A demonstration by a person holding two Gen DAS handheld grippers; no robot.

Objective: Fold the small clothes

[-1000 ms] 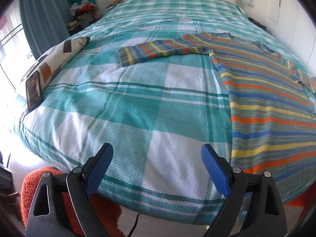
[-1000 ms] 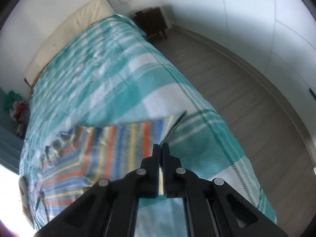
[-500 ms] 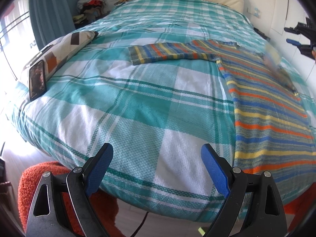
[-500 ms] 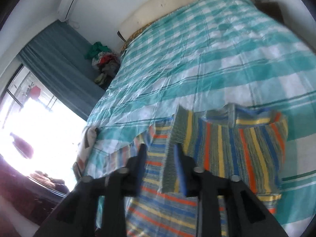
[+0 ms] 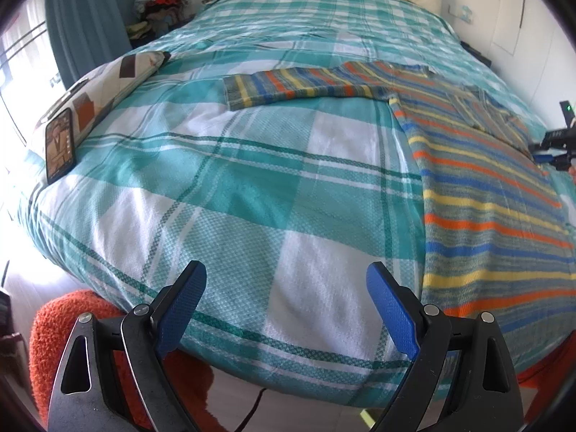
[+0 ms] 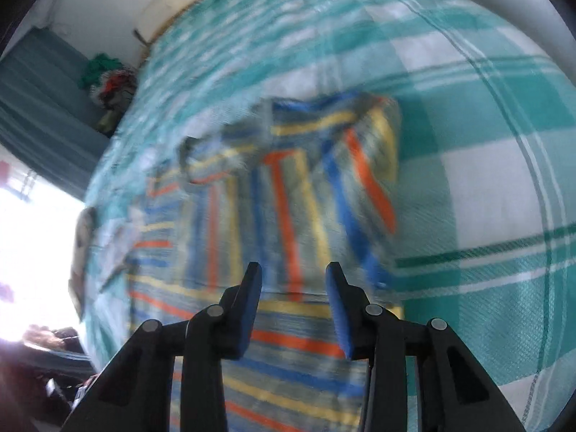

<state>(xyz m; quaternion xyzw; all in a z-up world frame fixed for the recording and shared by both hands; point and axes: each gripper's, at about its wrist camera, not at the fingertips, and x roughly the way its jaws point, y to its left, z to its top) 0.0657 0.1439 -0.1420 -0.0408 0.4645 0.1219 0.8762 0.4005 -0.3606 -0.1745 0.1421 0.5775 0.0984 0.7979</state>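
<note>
A striped sweater in orange, blue, yellow and grey lies flat on the teal plaid bed. Its left sleeve stretches out flat toward the pillow. Its right sleeve lies folded over the chest. My left gripper is open and empty near the bed's front edge, left of the sweater's hem. My right gripper is open and empty just above the sweater, in front of the folded sleeve; this view is blurred. It also shows at the right edge of the left wrist view.
A patterned pillow with a phone on it lies at the bed's left edge. An orange shaggy rug is on the floor below. A clothes pile and a curtain stand at the back left.
My right gripper carried the right sleeve over the sweater's chest, opened and let it go there. My left gripper stayed open and shifted slightly.
</note>
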